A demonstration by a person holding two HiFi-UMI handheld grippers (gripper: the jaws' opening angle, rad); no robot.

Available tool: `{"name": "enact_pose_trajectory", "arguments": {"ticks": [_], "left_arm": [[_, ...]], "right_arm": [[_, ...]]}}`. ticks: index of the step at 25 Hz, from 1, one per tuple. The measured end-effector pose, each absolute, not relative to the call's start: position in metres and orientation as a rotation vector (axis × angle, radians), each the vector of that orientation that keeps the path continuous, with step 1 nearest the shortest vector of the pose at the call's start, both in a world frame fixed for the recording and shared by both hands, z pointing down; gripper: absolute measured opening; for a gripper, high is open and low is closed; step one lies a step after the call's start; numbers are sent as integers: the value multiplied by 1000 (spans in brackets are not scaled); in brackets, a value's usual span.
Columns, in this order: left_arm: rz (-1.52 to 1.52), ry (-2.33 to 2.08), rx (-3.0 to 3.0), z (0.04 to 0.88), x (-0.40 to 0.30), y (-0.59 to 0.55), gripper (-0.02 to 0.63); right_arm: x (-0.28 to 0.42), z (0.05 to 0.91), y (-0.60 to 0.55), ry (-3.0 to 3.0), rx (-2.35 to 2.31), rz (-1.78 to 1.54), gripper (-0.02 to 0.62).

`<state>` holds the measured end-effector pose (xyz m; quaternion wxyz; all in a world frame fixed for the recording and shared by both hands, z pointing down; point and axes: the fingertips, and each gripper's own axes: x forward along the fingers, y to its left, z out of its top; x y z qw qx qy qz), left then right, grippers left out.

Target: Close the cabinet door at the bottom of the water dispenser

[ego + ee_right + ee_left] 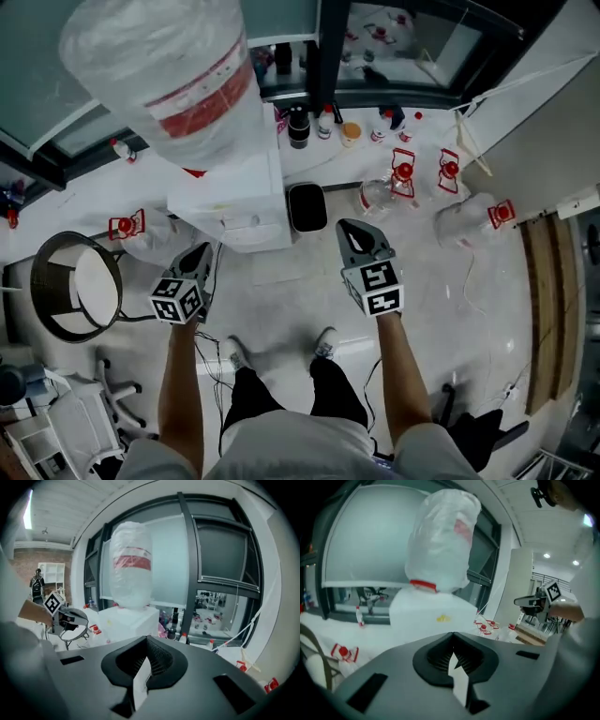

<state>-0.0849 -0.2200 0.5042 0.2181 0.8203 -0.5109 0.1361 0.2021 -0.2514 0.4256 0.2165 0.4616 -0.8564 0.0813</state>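
The white water dispenser (pixel 234 202) stands by the window and carries a plastic-wrapped bottle (pixel 169 75) with a red band. Its bottom cabinet door is hidden in every view. My left gripper (pixel 202 251) is held up in front of the dispenser's near right corner, jaws shut with nothing between them. My right gripper (pixel 349 228) hangs further right, clear of the dispenser, also shut and empty. The left gripper view shows shut jaws (pixel 452 634) below the dispenser top (pixel 431 611). In the right gripper view the shut jaws (pixel 147 638) sit to the right of the dispenser (pixel 129 618).
A black bin (pixel 307 206) stands right of the dispenser. Several red-capped water jugs (pixel 403 178) lie on the floor beyond it. A round wire-framed stand (pixel 75 286) is at the left, an office chair (pixel 84 412) at lower left, and small bottles (pixel 323 122) line the window ledge.
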Motion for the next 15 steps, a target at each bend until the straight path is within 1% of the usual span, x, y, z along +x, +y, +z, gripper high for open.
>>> {"name": "enact_pose_trajectory", "arguments": {"ticks": [8,11,15], "left_arm": [[578,-1569,2629,321,-156,-218,20],[618,-1585,2767,258,-162,-218,20],[539,-1627,2873,186,-158,-202,20]], "right_arm": [[128,271,-235,-2487,1289,-56,28],[102,220,-224,-2549,1289,-130,28],[79,160,-211,-2596,1300,-246,28]]}}
